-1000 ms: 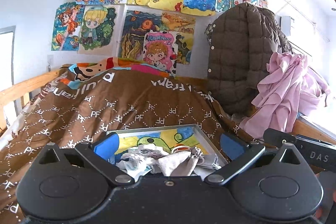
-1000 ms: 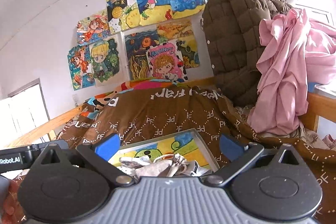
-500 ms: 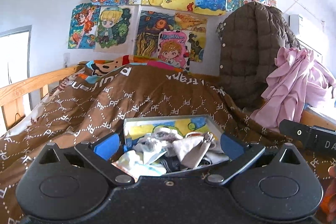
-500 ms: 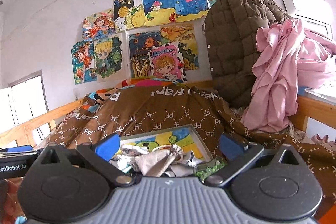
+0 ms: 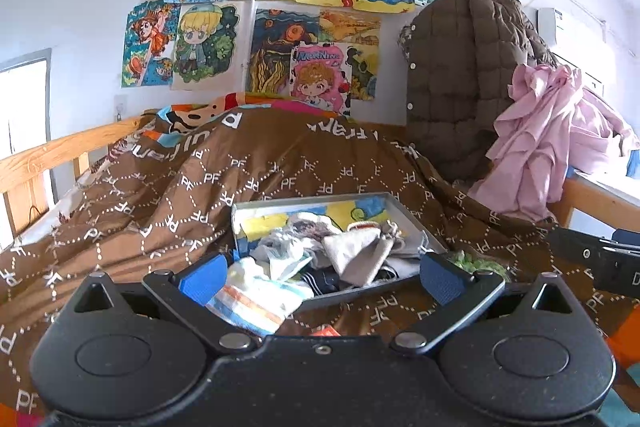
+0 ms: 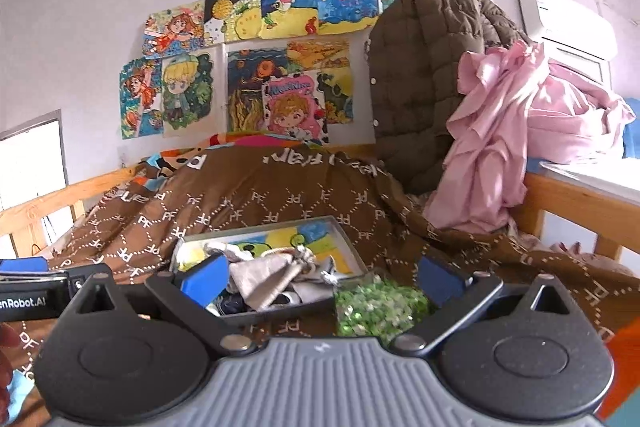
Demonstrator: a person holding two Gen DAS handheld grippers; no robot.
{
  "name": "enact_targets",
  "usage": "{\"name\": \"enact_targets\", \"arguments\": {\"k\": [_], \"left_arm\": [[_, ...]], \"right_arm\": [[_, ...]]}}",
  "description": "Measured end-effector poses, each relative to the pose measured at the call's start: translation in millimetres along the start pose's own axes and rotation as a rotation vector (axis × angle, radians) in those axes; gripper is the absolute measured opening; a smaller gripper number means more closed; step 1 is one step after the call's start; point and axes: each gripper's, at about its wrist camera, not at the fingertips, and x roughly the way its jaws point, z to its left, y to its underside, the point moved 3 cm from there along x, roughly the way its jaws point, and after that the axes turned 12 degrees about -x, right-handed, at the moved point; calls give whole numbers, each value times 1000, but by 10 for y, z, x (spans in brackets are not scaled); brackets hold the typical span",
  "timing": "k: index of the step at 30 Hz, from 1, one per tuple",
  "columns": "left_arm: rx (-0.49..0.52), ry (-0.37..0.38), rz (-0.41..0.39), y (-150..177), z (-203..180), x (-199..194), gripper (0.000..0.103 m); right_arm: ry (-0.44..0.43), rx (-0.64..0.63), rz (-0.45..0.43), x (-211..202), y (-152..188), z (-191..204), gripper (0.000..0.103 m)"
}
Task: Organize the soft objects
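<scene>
Socks and small cloth items fill a shallow metal tray (image 5: 416, 223) that sits on the brown patterned quilt (image 5: 248, 179), a little below the middle of both wrist views. We see a grey drawstring pouch (image 5: 356, 253) lying across the pile at its centre, with a striped white sock (image 5: 256, 301) spilling over the tray's near left edge in the left wrist view. A green sequinned piece (image 6: 372, 303) lies on the quilt just beside the tray's near right corner, lower middle of the right wrist view.

Our left gripper (image 5: 320, 273) hangs in the lower part of its frame with the fingers spread wide and nothing between them; the blue pads (image 5: 202, 273) frame the near end of the tray, and the left pad sits just beside the striped sock, though we cannot tell if it touches. Our right gripper (image 6: 320, 279) is likewise wide apart and holds nothing; its left pad overlaps the tray's near left corner in the picture, and the green piece lies just inside its right pad.

Behind the quilt, children's drawings (image 5: 304, 15) cover the white wall across the upper middle. A brown quilted jacket (image 6: 424, 83) and a pink garment (image 6: 496, 143) hang at the right.
</scene>
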Motion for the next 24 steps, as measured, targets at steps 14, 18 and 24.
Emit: {"name": "enact_targets", "arguments": {"k": [14, 18, 24], "left_arm": [[16, -16, 58, 298, -65, -247, 102], [20, -31, 60, 346, -71, -314, 102], [4, -75, 83, 416, -49, -327, 102]], "right_arm": [[19, 41, 87, -251, 226, -85, 103], [21, 38, 91, -303, 245, -77, 103], [11, 74, 134, -299, 313, -90, 103]]}}
